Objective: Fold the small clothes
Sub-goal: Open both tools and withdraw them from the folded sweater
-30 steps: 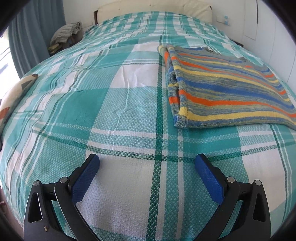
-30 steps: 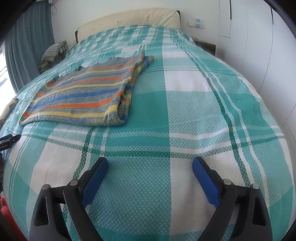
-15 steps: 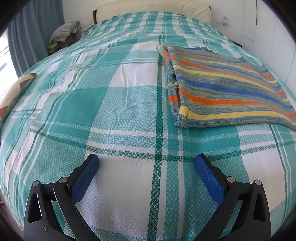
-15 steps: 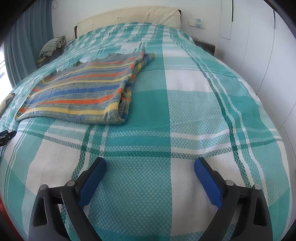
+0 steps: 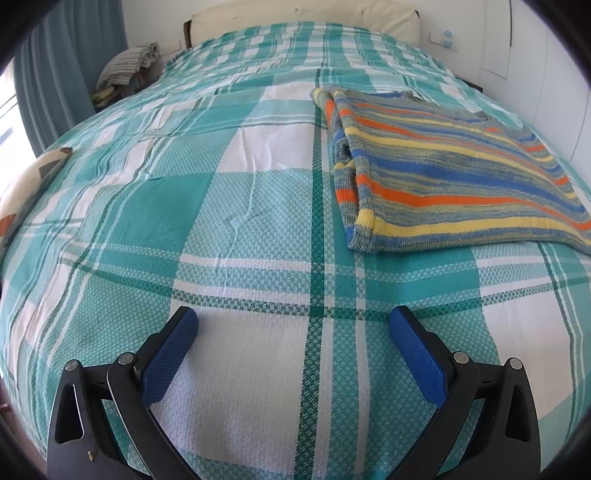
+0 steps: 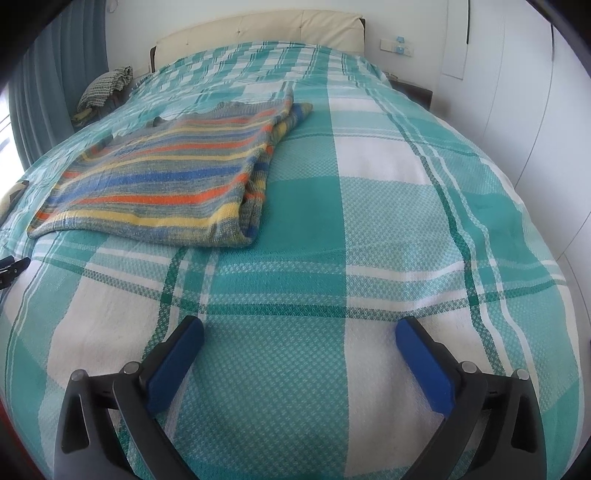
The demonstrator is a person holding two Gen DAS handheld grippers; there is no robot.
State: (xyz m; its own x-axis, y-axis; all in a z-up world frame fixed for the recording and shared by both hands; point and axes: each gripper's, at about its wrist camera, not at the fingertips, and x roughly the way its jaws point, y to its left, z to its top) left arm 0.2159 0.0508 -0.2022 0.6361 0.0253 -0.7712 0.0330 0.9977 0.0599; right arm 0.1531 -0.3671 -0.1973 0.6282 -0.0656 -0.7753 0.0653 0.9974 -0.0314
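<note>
The left tongs (image 5: 293,321) are held spread wide above the bedspread (image 5: 229,206), with nothing between the blue pads (image 5: 168,354). The right tongs (image 6: 299,330) are likewise spread, their jaws opening at this moment, and only bare cloth is seen between them. Both are pointed steeply down at the near end of the bed, over a white square of the green-and-white check.

A striped sweater (image 6: 162,177), folded with its sides turned in, is laid flat in the middle of the bed, well apart from both tongs. In the left view it is seen ahead and to the right (image 5: 443,173); in the right view, ahead and to the left.

A cream headboard (image 6: 258,27) is seen at the far end. A heap of checked cloth (image 6: 105,86) is seen beside the far left corner, next to a blue curtain (image 6: 48,85).
</note>
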